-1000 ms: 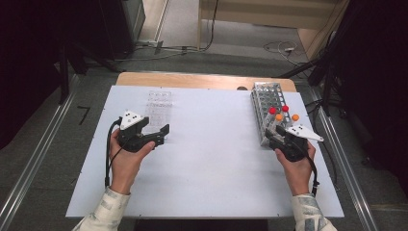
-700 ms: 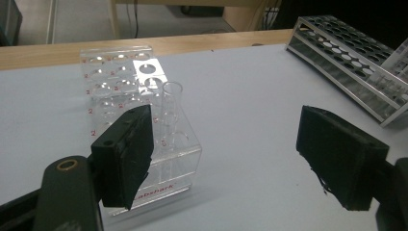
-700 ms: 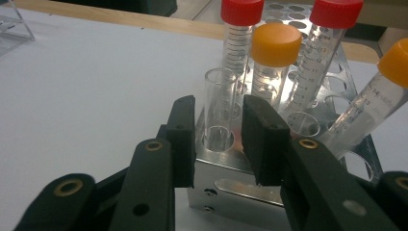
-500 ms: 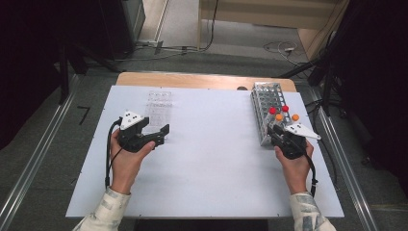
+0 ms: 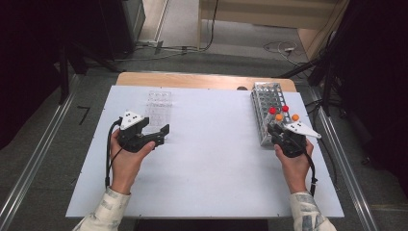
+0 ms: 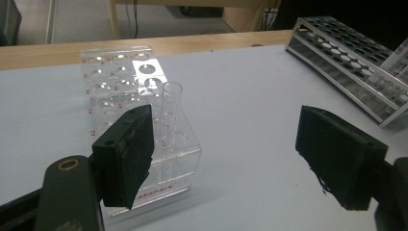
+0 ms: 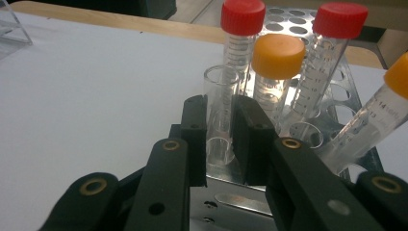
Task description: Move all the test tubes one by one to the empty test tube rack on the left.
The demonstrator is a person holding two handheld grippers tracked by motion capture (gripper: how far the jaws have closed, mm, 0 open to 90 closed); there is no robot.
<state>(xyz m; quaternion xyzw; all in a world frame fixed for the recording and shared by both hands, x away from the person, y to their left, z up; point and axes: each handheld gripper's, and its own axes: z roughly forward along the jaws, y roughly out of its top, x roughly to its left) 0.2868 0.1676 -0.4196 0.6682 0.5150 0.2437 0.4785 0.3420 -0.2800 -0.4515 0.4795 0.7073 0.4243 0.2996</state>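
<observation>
Where the white table [image 5: 207, 159] meets its right edge, a grey metal test-tube rack [image 5: 263, 103] stands lengthwise, most holes unfilled. At its near end: two clear tubes with red screw caps [image 7: 243, 15], two with orange caps [image 7: 278, 55], all leaning slightly in their holes. One uncapped clear glass tube [image 7: 220, 108] stands upright at the rack's near edge. Right gripper [image 7: 220, 139]: jaws have just been closing, now clamped on that uncapped tube, pads pressing both sides.

Left gripper [image 6: 231, 154]: jaws spread wide, nothing between them, hovering low over bare table. Just beyond its left jaw sits a clear acrylic tube rack [image 6: 130, 96] with red lettering, holding one uncapped clear tube [image 6: 171, 108], upright; its other wells look unfilled.
</observation>
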